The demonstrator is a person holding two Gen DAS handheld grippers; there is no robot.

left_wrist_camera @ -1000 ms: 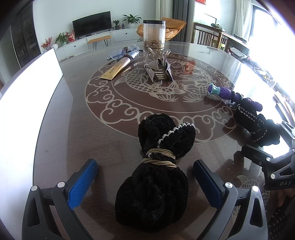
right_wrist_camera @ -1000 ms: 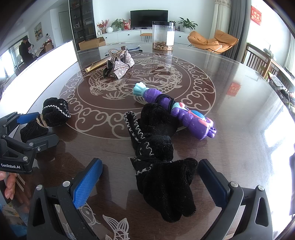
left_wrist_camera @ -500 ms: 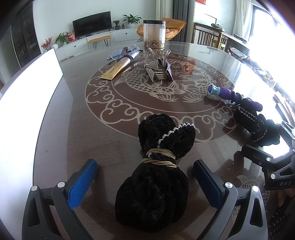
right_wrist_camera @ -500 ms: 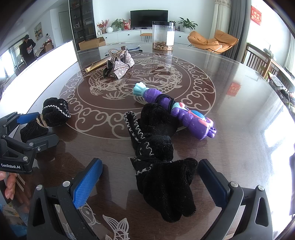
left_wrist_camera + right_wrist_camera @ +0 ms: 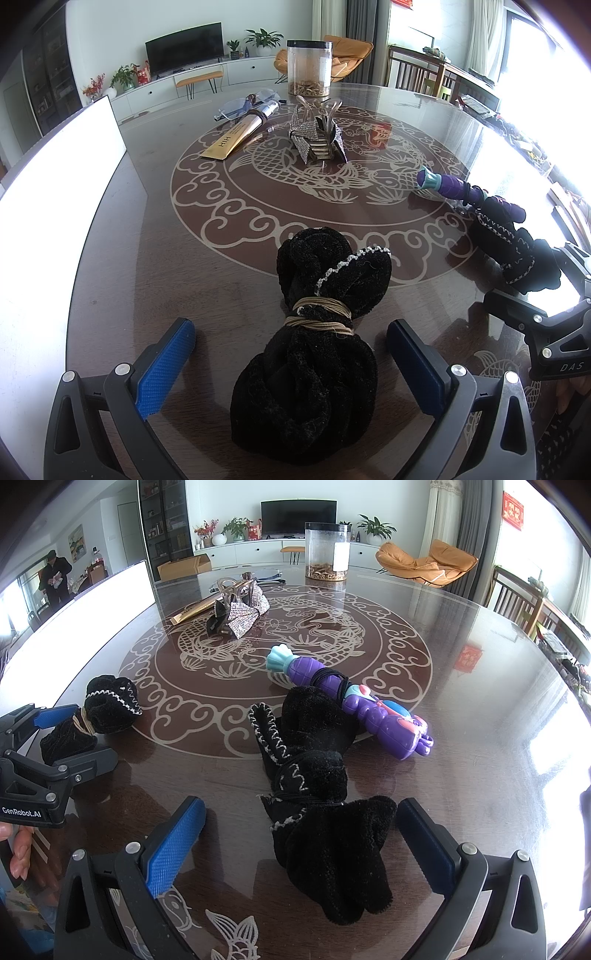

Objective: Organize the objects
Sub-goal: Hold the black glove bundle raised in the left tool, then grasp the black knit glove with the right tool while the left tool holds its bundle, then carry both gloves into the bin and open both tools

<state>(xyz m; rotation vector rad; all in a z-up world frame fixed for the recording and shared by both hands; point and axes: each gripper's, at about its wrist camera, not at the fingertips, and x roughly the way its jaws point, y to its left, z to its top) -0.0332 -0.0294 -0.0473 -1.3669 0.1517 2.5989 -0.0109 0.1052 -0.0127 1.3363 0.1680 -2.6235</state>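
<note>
Fuzzy black fabric, two bundles on a glossy dark-brown round worktop with pale fish-and-cloud inlay. First bundle: plush, lumpy, cinched at the waist by tan elastic cord, white stitched trim at the top; sits between the left claw pads, jaws spread wide, no contact on either side. Second bundle: looser, black velvety cloth with white zigzag stitching, tied with dark cord, lying between the spread jaws of the right claw, not gripped. Ribbed blue rubber pads on dark grey plastic frames, two per claw. One purple plastic toy with teal fluted end and pink details, dark band around it, touching the far end of the second bundle. One rhinestone-covered sparkly piece with metal loops near the worktop centre. One flat gold tube beside it. One clear cylindrical jar, black lid, brown bits at the bottom, far edge. One white panel along the left side.
</note>
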